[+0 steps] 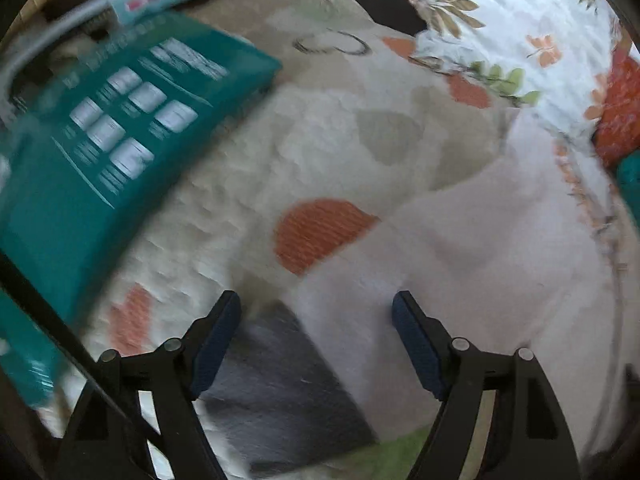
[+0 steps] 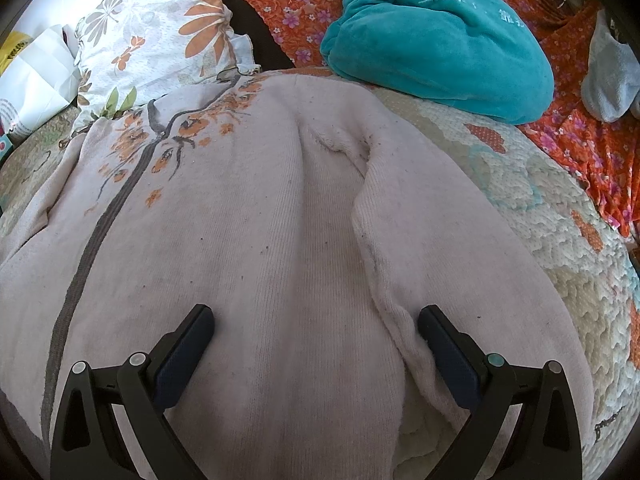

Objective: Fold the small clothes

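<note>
The right tongs [image 2: 316, 320] are spread wide and hold nothing, poised low over a pale pink knit garment [image 2: 256, 240] that lies spread on the quilted bedspread [image 2: 552, 232]. The left tongs [image 1: 316, 312] are likewise spread and empty, above the garment's edge where pink cloth meets a dark grey patch [image 1: 276, 384]; this view is blurred, so I cannot tell whether they touch it. The garment has an orange blossom print [image 2: 168, 136] near its far side and a raised crease [image 2: 372, 248] running toward the right tongs. A teal bundle [image 2: 436, 40] and a floral pillow [image 2: 160, 36] sit beyond it, and a teal box [image 1: 120, 128] lies off to the left. By my reading, folding has not really begun: this is the grasp step. Next, each pair should close on a near edge or corner, taking only one layer, then lift and carry it across evenly.
</note>
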{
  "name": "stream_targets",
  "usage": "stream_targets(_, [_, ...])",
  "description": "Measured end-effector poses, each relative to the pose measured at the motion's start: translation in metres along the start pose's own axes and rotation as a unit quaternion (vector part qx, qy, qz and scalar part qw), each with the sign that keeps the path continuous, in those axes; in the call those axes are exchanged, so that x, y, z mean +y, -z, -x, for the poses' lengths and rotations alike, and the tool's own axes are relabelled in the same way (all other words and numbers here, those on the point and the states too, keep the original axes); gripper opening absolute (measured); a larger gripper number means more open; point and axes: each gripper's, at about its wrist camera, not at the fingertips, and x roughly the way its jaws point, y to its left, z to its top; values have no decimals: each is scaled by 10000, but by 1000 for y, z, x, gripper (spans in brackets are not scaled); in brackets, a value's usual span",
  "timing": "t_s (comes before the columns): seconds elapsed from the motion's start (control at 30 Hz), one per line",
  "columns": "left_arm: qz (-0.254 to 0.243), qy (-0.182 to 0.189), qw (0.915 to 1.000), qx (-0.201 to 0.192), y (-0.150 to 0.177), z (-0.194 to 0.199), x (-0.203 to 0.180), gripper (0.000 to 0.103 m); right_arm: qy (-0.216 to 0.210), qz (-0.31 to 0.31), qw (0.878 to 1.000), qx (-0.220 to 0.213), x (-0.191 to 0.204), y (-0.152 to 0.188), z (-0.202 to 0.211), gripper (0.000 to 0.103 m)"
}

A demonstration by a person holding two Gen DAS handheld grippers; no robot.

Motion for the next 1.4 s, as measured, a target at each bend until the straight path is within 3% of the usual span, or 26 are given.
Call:
stream_targets(0.03, [-52, 79, 9999, -35, 2, 2, -2, 49, 8, 5, 10000, -1, 0, 0, 0, 103])
stream_targets(0.07, [-126, 105, 9999, -19, 4, 3, -5, 15, 12, 8, 10000, -6, 0, 0, 0, 103])
stream_targets(0.1, [-150, 61, 9999, 38, 5, 4, -7, 5, 10, 7, 10000, -7, 0, 0, 0, 103])
stream_targets(0.23, [36, -281, 9994, -194, -1, 19, 5, 5, 0, 1, 10000, -1, 0, 0, 0, 103])
stream_targets(0.33, [221, -989, 9939, -432, -11, 29, 24, 5, 13, 12, 10000, -6, -1, 0, 0, 103])
stream_targets(0.4, [389, -1236, 9906, -444, -15, 34, 40, 7, 11, 6, 10000, -10, 0, -1, 0, 103])
stream_targets(0.53, [766, -876, 9918, -519, -9, 60, 51, 18, -8, -8, 10000, -3, 0, -1, -1, 103])
stream_targets(0.67, [707, -442, 9930, -836, 4, 100, 23, 54, 2, 1, 10000, -7, 0, 0, -1, 103])
stream_targets(0.77, [491, 27, 9928, -1093, 15, 131, -15, 65, -6, 24, 10000, 65, -1, -2, -1, 103])
stream_targets(0.8, [370, 204, 9930, -1103, 16, 137, -29, 68, -37, 67, 9996, 277, -3, -7, -2, 103])
stream_targets(0.83, [233, 424, 9927, -1106, 20, 143, -47, 69, -100, 57, 9990, 431, -5, -11, 0, 99])
stream_targets(0.87, [109, 641, 9917, -1112, 26, 149, -63, 70, -320, -34, 9978, 571, -10, -18, 7, 86])
stream_targets(0.9, [21, 787, 9907, -1113, 31, 152, -76, 72, -641, -150, 9962, 565, -19, -25, 19, 78])
stream_targets(0.97, [-133, 1039, 9884, -1096, 44, 158, -99, 75, -1102, -262, 9931, 316, -43, -41, 55, 80])
stream_targets(1.07, [-384, 1319, 9859, -951, 66, 154, -133, 76, -984, -34, 9947, 284, -86, -56, 96, 89])
stream_targets(1.1, [-475, 1380, 9855, -868, 73, 150, -140, 76, -971, 42, 9950, 228, -100, -48, 103, 89])
stream_targets(1.27, [-789, 1462, 9853, -408, 96, 128, -163, 76, -424, 163, 9920, 1175, -154, 0, 90, 89])
stream_targets(1.4, [-899, 1412, 9852, -355, 103, 125, -167, 76, -898, -404, 9854, 1391, -182, 39, 82, 79])
